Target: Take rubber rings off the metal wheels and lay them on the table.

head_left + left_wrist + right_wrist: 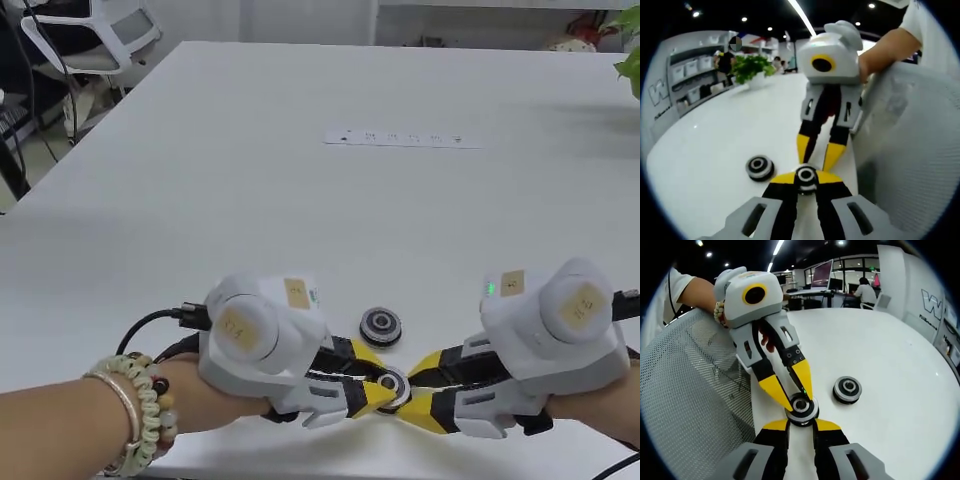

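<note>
**A:** Head view first. The left gripper (pixel 372 383) and the right gripper (pixel 412 386) are seen nose to nose at the near edge of the broad white table (pixel 250 180), with a small round metal wheel (pixel 390 385) caught between them.

**B:** A second metal wheel (pixel 381 325) is seen lying just beyond, its black rubber ring (pixel 367 326) fitted. A long white power strip (pixel 402 138) is noted far up the table.

**A:** Left gripper view now. Its yellow-tipped jaws are clamped narrow on the small round metal wheel (pixel 806 177). The right gripper (pixel 814 165) is met head-on, jaws narrow, tips at the rim.

**B:** Gripping or merely touching? That cannot be told. A leafy green plant (pixel 751 67) and a white mesh chair back (pixel 910 135) are added here.

**A:** Right gripper view. The wheel (pixel 802 409) is found just past this gripper's own tips and is pinched from the far side by the left gripper. The rim contact is best judged here.

**B:** The first ring's removal is judged to be in hand. The wheel must be held fast, the ring's edge caught and peeled off, then laid on the table.
</note>
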Available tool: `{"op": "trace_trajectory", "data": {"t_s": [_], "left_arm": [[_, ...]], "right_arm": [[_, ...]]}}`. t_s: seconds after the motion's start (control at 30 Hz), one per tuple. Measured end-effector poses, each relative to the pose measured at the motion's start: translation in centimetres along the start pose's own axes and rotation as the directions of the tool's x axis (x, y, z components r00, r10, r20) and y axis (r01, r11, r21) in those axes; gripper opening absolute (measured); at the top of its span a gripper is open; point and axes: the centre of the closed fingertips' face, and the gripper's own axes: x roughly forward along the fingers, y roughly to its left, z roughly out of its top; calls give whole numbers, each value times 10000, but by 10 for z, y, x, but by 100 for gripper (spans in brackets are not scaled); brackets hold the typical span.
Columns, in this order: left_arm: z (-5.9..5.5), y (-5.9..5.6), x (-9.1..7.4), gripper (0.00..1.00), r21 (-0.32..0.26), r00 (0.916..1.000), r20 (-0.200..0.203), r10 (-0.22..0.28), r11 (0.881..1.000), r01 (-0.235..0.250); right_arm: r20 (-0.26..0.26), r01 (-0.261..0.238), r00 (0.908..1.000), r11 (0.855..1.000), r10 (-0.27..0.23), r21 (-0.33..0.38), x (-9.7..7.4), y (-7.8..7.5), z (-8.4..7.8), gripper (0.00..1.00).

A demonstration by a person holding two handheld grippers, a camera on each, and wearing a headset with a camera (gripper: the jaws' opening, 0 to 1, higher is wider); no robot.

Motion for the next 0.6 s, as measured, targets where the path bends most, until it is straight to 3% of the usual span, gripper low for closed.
{"op": "trace_trajectory", "data": {"t_s": [0.3,0.47,0.6], "left_arm": [[0,0,0,14,-6,10000,9,10,10000,-10],[0,0,1,14,-9,10000,20,20,10000,-20],[0,0,1,14,-3,10000,21,19,10000,-19]], "right_arm": [[-29,-100,9999,9991,101,416,-1,0,-2,10],[71,-32,10000,9998,30,195,2,2,1,26],[18,160,9999,9998,-160,-114,6,0,2,25]]}}
